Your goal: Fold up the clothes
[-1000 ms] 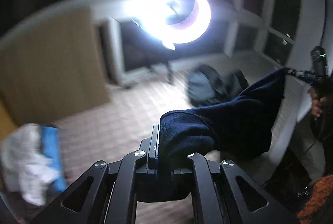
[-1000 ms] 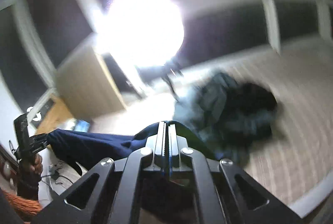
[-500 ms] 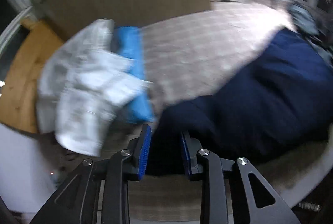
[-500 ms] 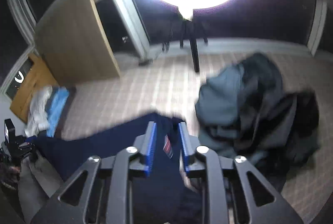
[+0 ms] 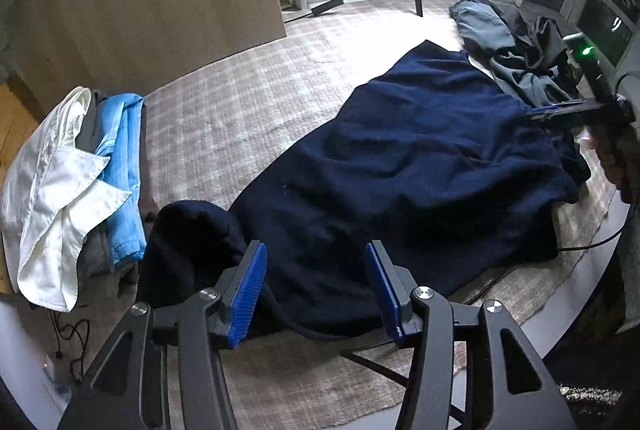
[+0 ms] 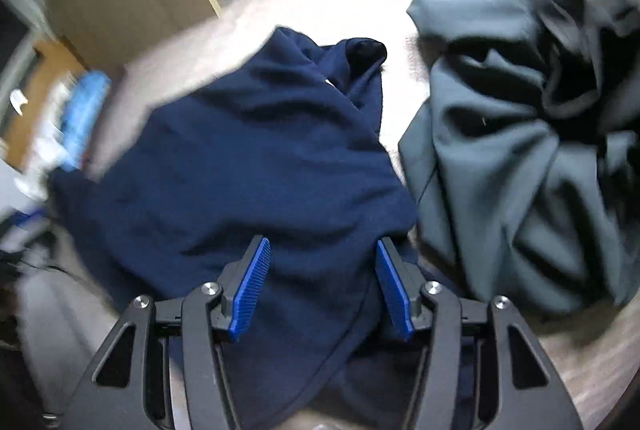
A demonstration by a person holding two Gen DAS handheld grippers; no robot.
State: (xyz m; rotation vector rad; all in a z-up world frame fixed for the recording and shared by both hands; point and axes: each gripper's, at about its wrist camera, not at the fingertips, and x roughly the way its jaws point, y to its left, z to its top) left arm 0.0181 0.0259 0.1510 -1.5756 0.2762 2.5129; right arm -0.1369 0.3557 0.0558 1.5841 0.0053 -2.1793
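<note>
lying rumpled across the checked rug point(image 5: 248, 102), the navy garment point(image 5: 408, 166) stretched between both tools. the left gripper point(image 5: 316, 288) hung over its near hem, jaws opening, blue pads clear of the cloth. the right gripper point(image 6: 322, 288) hovered above the other end, jaws likewise opening, beside a grey-green clothes heap point(image 6: 500, 134).

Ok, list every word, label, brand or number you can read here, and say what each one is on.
None can be read.
Navy garment: a small white fleck near its fold, possibly a tag, too small and blurred to read.
Window: faint light marks, not legible as text.
</note>
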